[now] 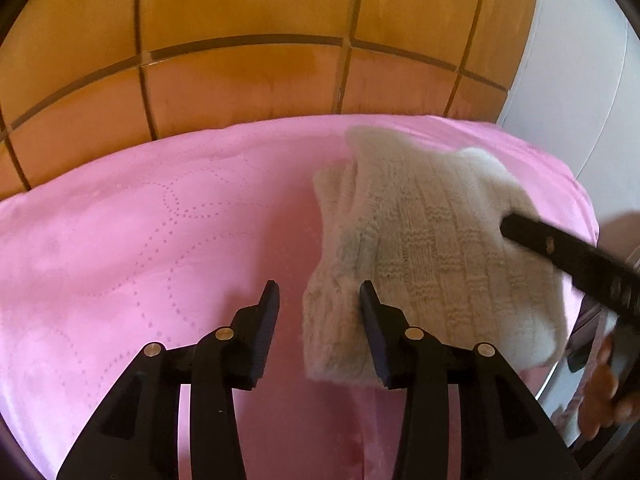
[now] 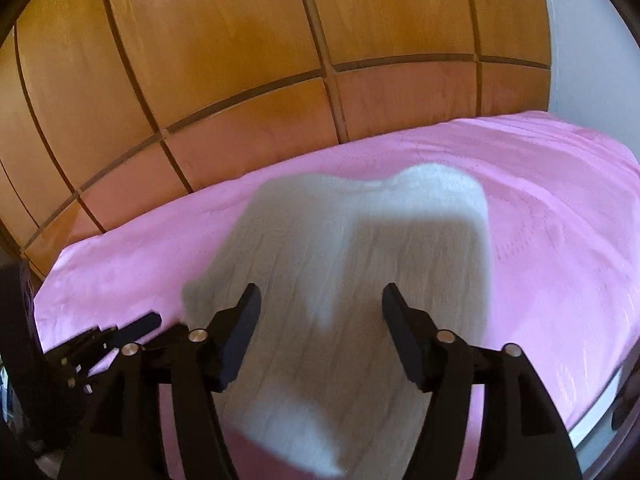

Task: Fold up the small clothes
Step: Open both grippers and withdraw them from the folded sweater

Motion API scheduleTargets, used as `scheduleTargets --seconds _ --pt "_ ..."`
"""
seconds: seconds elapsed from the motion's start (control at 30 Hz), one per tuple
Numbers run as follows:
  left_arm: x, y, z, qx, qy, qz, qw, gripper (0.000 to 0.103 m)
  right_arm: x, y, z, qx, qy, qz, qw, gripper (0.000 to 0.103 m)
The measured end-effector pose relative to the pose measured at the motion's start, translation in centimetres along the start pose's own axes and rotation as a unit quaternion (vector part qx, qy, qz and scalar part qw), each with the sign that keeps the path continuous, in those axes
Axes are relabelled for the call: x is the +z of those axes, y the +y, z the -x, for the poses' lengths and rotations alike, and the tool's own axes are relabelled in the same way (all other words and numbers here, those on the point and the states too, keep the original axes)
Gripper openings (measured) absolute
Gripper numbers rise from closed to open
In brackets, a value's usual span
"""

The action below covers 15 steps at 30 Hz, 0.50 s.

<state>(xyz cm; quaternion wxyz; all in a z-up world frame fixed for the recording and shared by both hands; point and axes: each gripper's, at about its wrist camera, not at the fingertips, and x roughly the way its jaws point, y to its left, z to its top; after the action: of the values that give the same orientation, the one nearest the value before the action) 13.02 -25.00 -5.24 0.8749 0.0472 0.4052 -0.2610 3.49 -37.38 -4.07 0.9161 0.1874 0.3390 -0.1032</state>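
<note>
A cream knitted garment [image 1: 432,240] lies folded on the pink bedspread [image 1: 140,240], toward its right side. My left gripper [image 1: 318,292] is open, its right finger touching the garment's near left edge, its left finger over bare bedspread. My right gripper [image 2: 320,300] is open and hovers just over the garment [image 2: 340,280], which looks blurred and fills the gap between the fingers. One right finger [image 1: 560,248] shows in the left wrist view, lying across the garment's right side. The left gripper [image 2: 120,332] shows at the lower left of the right wrist view.
A wooden panelled wardrobe [image 1: 280,40] stands behind the bed. A white wall [image 1: 580,80] is at the right. The bed's right edge [image 2: 600,400] drops off close to the garment. The person's hand [image 1: 608,400] shows at the far right.
</note>
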Motion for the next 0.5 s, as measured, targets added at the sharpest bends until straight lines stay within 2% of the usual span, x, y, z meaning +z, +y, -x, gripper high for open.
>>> scheduleTargets --seconds 0.03,0.07,0.2,0.37,0.5 --pt "-0.1 0.1 0.4 0.003 -0.004 0.003 1.0 0.051 -0.5 0.1 0.3 -0.006 0.004 -0.004 1.0 0.07" --pt "-0.3 0.2 0.9 0.006 -0.009 0.005 0.9999 0.052 -0.9 0.3 0.4 -0.013 0.007 -0.005 1.0 0.073" --pt "-0.8 0.5 2.6 0.006 -0.022 0.012 0.9997 0.053 -2.3 1.4 1.0 -0.04 0.013 -0.002 0.999 0.079" --pt "-1.1 1.2 4.4 0.006 -0.037 0.024 0.999 0.053 -3.5 2.3 1.0 -0.056 0.016 -0.009 0.998 0.081" --pt "-1.5 1.4 5.6 0.02 -0.054 0.023 0.9981 0.053 -4.0 3.0 0.1 -0.062 0.021 -0.001 0.998 0.084"
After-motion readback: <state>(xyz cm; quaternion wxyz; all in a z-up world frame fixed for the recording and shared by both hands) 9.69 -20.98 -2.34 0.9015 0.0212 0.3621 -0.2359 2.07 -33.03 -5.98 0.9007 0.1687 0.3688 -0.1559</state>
